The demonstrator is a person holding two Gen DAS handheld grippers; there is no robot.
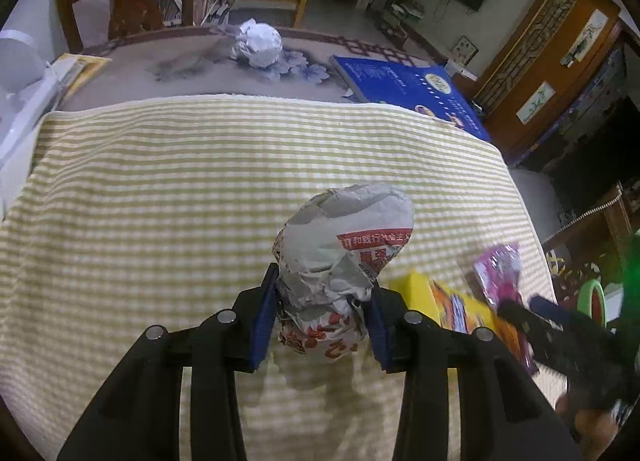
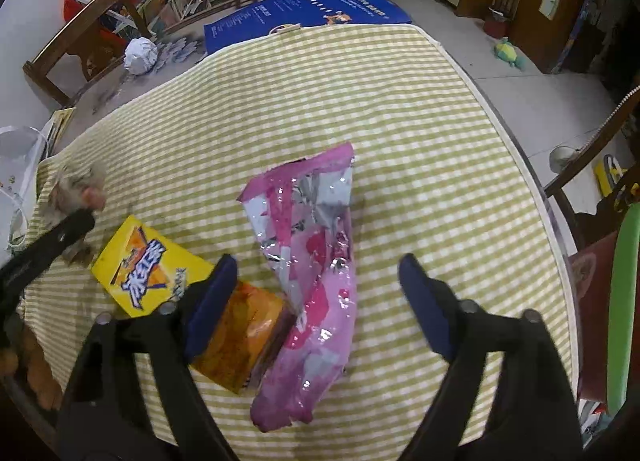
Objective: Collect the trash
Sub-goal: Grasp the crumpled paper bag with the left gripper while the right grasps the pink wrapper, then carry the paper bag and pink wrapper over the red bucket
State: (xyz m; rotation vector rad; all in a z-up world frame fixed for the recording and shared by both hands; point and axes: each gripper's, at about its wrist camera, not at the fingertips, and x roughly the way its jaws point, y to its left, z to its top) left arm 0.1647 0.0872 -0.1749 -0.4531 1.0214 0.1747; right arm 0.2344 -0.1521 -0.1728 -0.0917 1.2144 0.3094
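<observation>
Your left gripper (image 1: 322,317) clamps the newspaper wad (image 1: 344,253). Your right gripper (image 2: 316,301) gapes wide over the pink wrapper (image 2: 312,261). Left to collect: yellow packet (image 2: 148,261) at 9 o'clock of it, white paper ball (image 1: 258,43) at 12.

The crumpled newspaper ball (image 1: 344,257) carries a red band at its three o'clock side with white Chinese characters, partly legible as "和践行社会主义"; more red characters lower down are too creased to read. The yellow snack packet (image 2: 148,265), at nine o'clock in the right wrist view, shows large blue-and-white stylised Chinese lettering, unclear to read. The blue book (image 2: 304,5) at twelve o'clock bears white print too small to read.
</observation>
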